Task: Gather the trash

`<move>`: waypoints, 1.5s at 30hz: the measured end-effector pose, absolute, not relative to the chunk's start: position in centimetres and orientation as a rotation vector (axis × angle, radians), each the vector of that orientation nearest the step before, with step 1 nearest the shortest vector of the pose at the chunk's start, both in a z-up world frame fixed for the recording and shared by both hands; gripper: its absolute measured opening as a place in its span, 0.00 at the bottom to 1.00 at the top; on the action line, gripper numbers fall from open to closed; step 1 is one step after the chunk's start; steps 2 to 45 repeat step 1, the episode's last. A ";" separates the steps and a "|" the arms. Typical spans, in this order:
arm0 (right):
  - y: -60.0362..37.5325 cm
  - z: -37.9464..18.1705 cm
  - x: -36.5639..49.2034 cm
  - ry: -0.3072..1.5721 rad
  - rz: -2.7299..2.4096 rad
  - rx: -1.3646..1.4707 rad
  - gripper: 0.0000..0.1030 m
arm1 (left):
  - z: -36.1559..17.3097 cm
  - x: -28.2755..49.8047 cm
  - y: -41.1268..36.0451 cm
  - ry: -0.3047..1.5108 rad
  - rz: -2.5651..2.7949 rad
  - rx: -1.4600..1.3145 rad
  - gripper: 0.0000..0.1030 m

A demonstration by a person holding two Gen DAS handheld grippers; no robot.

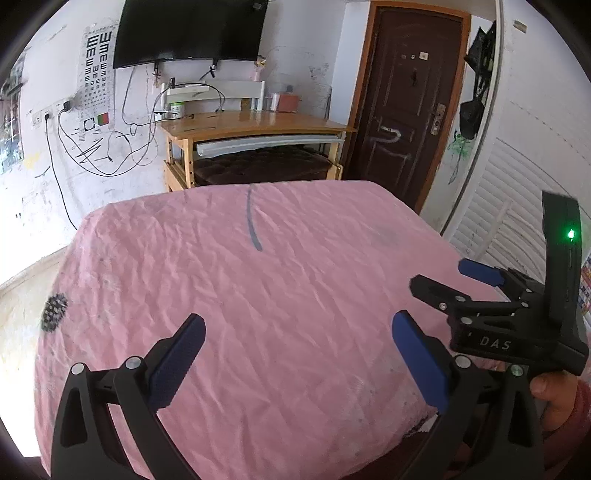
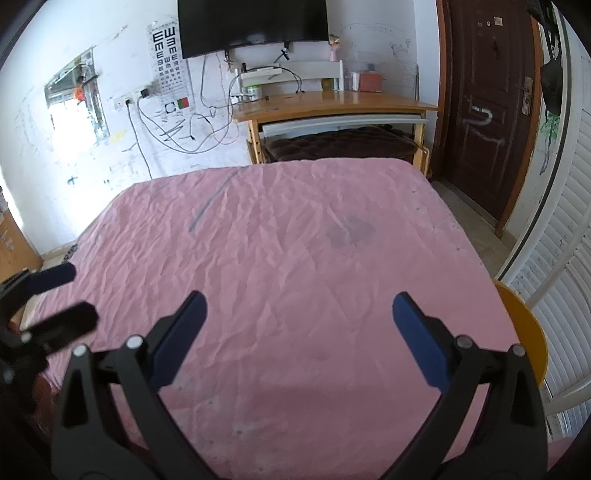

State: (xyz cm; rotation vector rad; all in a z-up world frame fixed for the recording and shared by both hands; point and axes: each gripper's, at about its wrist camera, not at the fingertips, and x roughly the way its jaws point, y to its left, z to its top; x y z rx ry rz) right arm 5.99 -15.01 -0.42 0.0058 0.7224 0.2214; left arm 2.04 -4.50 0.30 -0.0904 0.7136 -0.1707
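We hold left gripper (image 1: 297, 354) and right gripper (image 2: 299, 332) both spread, empty, above wrinkled pink bedsheet (image 2: 295, 236).

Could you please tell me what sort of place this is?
Most likely a lived-in bedroom: a bed under a pink sheet, a wall-mounted TV above a wooden desk, and a scribbled brown door.

The left gripper (image 2: 55, 295) is blurred and cut off by the edge.
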 end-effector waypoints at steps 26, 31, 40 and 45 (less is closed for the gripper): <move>-15.2 -0.4 6.3 0.726 0.223 0.010 0.94 | 0.8 2.2 -3.7 0.703 -0.158 -0.096 0.93; -15.2 -0.4 6.3 0.726 0.223 0.010 0.94 | 0.8 2.2 -3.7 0.703 -0.158 -0.096 0.93; -15.2 -0.4 6.3 0.726 0.223 0.010 0.94 | 0.8 2.2 -3.7 0.703 -0.158 -0.096 0.93; -15.2 -0.4 6.3 0.726 0.223 0.010 0.94 | 0.8 2.2 -3.7 0.703 -0.158 -0.096 0.93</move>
